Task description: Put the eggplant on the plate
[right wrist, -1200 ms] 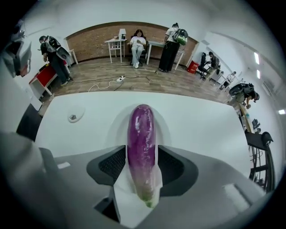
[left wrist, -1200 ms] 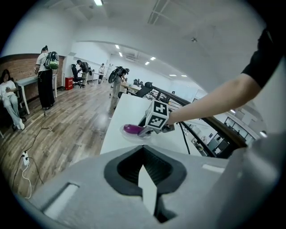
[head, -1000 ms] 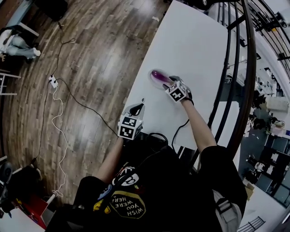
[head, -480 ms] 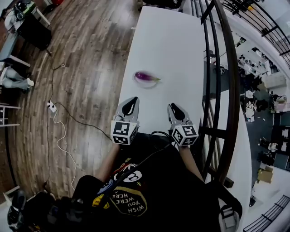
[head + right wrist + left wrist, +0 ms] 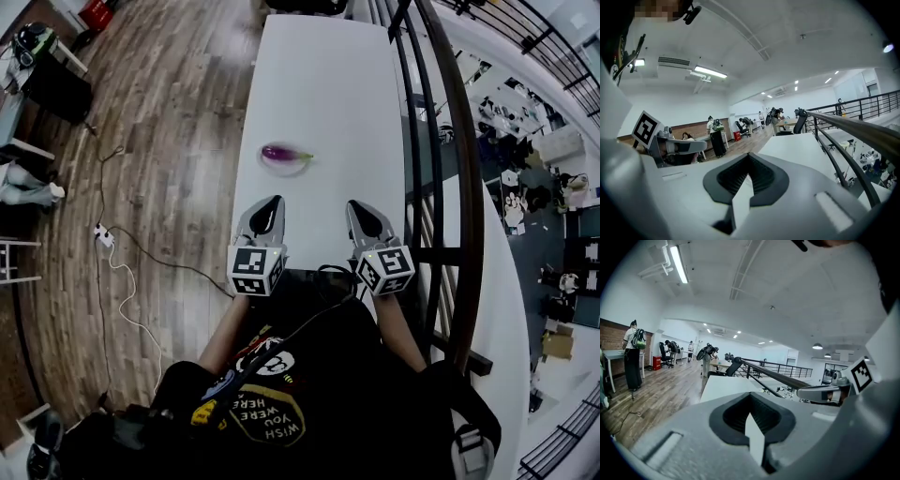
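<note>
In the head view a purple eggplant (image 5: pixel 281 152) with a green stem lies on a small pale plate (image 5: pixel 284 169) near the left side of the long white table (image 5: pixel 328 75). Both grippers hover side by side over the table's near end, well short of the plate. My left gripper (image 5: pixel 271 202) is shut and holds nothing. My right gripper (image 5: pixel 360 208) is also shut and empty. In the left gripper view the left gripper (image 5: pixel 753 427) points down the room with its jaws together, and the right gripper (image 5: pixel 743 187) looks the same in its own view. Neither gripper view shows the eggplant.
A dark metal railing (image 5: pixel 459 159) runs along the table's right side. Wooden floor (image 5: pixel 159 141) with a white cable (image 5: pixel 117 272) lies to the left. Several people (image 5: pixel 633 352) stand at desks far down the room.
My right gripper has let go of the eggplant, drawn back toward me, risen and shut. The left gripper has risen too. The eggplant stays on the plate.
</note>
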### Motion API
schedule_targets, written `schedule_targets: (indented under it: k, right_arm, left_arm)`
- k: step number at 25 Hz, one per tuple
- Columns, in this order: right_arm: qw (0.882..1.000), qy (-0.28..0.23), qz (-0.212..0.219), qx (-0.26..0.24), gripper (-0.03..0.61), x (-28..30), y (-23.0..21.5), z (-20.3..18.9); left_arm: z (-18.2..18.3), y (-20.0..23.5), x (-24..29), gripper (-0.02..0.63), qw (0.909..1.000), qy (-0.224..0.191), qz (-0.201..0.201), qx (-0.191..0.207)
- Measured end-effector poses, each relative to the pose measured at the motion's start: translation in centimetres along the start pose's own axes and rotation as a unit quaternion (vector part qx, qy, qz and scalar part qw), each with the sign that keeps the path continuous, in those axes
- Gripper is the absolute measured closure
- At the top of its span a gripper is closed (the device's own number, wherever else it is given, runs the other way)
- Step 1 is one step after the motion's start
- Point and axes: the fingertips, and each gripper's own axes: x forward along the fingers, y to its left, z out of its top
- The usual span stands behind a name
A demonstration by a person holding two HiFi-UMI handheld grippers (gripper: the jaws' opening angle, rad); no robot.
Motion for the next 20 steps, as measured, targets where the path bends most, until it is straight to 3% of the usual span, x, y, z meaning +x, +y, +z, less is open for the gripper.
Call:
schedule_targets:
  k: [4,20]
  right_arm:
    - [1.000,0.014,0.008,0.015,0.576,-0.1,0.6,-1.2]
    - [0.999,0.025,0.033,-0.001,0.575,1.4,2.1,-0.9]
  left_arm:
    - [-0.1,-0.4,-0.2,0.609,1.0000,0.002,-0.001,0.009]
    - [-0.4,1.3,-1.2,0.609,0.9998,0.007,0.019,0.002]
